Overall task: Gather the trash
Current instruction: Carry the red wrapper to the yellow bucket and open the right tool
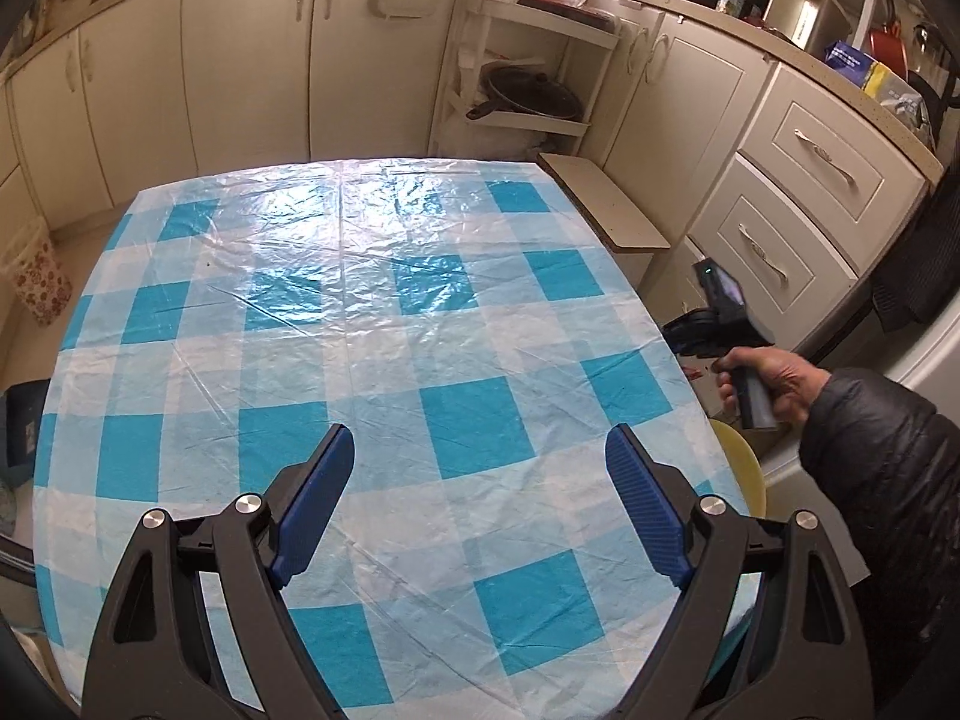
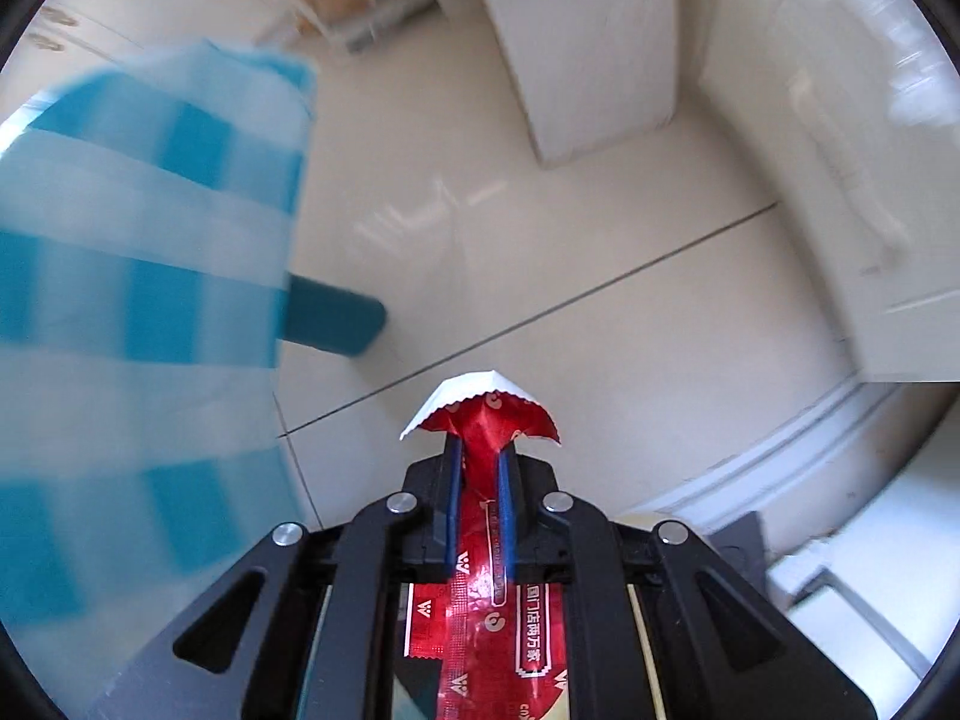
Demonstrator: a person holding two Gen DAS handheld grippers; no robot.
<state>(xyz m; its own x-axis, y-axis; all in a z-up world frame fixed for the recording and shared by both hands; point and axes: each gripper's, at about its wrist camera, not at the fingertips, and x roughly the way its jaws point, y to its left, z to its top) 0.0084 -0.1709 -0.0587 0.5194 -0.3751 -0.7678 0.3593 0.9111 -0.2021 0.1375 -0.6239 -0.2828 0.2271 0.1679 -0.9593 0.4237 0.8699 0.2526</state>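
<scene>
Right wrist: right gripper [image 2: 480, 456] clamps red wrapper [image 2: 480, 420] over floor [image 2: 600, 312], not binned yet. Left gripper [image 1: 480, 456] open, empty; tablecloth [image 1: 372, 312] shows no trash

Home kitchen: cream cabinets [image 1: 240, 60] and drawers [image 1: 828, 150] beyond jaws, pan [image 1: 528, 96] on shelf, checked cloth [image 1: 372, 330] covering desk below.

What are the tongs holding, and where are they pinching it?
The right tongs pinch a red wrapper near its zigzag end. The left tongs hold nothing.
</scene>
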